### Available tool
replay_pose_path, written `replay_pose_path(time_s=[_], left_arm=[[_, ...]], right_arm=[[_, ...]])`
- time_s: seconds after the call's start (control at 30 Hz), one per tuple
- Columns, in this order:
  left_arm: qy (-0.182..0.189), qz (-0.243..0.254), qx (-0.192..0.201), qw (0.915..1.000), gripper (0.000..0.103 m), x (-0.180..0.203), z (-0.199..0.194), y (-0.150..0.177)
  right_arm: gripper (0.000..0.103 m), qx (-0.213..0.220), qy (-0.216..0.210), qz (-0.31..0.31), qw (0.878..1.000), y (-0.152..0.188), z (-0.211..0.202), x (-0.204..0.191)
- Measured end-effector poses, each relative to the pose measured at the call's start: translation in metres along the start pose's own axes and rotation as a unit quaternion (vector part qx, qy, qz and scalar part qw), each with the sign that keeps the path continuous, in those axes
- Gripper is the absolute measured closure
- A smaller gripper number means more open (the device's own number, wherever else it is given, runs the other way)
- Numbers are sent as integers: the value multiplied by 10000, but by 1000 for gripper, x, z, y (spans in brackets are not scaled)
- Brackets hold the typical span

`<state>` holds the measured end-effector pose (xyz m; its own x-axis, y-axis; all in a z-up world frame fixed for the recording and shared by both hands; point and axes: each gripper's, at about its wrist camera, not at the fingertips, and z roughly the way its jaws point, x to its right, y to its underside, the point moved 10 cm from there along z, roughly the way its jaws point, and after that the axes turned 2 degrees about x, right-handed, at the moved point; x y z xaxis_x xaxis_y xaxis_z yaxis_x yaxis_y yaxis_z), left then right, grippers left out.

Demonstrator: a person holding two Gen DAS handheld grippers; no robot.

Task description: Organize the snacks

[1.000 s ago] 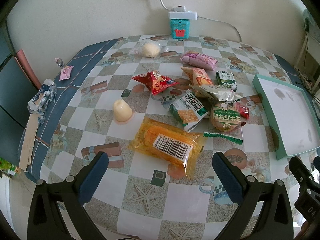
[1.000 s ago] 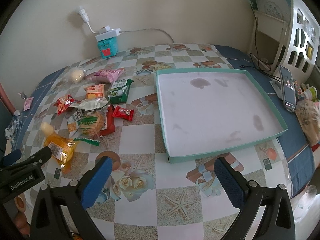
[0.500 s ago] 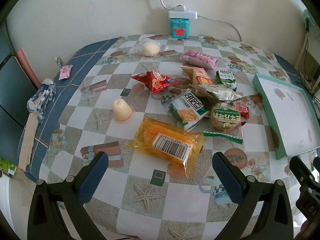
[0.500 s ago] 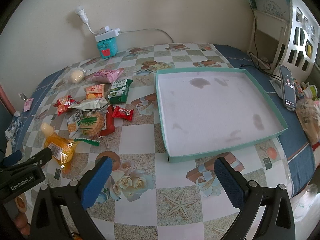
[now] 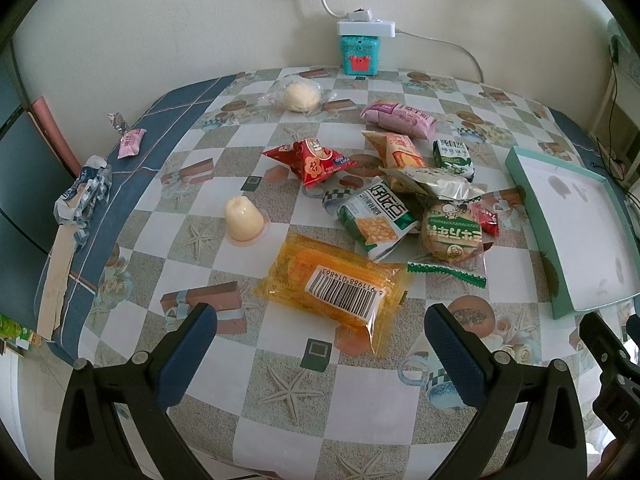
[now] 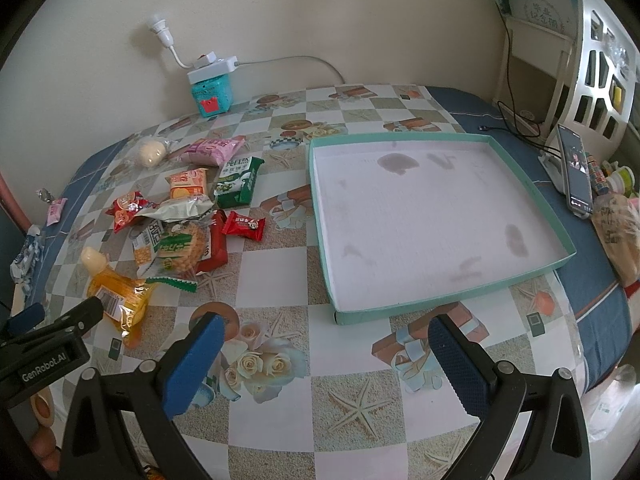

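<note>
Several snack packets lie scattered on the checked tablecloth. In the left wrist view the nearest is an orange packet with a barcode [image 5: 340, 286], then a pale jelly cup [image 5: 243, 220], a green cracker packet [image 5: 376, 216] and a red packet [image 5: 314, 160]. My left gripper [image 5: 320, 354] is open and empty just in front of the orange packet. An empty teal-rimmed tray [image 6: 520, 276] lies right of the pile [image 6: 180, 224]. My right gripper [image 6: 326, 362] is open and empty in front of the tray's near left corner.
A teal box with a power strip [image 5: 360, 46] stands at the back wall. A small pink candy [image 5: 131, 142] and crumpled wrappers [image 5: 82, 196] lie at the table's left edge. A phone on a stand [image 6: 576, 168] and a bagged bun [image 6: 616, 232] sit right of the tray.
Both grippers stay open and nearly still. The left view has drifted slightly, with the table contents a touch lower in the frame.
</note>
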<state>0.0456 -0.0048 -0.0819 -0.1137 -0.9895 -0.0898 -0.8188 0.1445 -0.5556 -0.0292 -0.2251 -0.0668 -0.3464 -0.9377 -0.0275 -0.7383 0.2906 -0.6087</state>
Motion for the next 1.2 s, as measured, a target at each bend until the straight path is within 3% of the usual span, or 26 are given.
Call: replay_pose_path(time_s=[0.67,0.93,1.2], left_arm=[[98,-78,-98,9999,0,-3,3,2],[39,-663,160,9977,0,-45,0,-17],[200,-1366,65,9904,0,-91,18,-16]], right_arm=[[0,-53,2,-18,10000,2,2,-2],[0,-16,-212,-272,9994,-12,8,-32],[0,-141,-525,-575,9969,-22,31,-86]])
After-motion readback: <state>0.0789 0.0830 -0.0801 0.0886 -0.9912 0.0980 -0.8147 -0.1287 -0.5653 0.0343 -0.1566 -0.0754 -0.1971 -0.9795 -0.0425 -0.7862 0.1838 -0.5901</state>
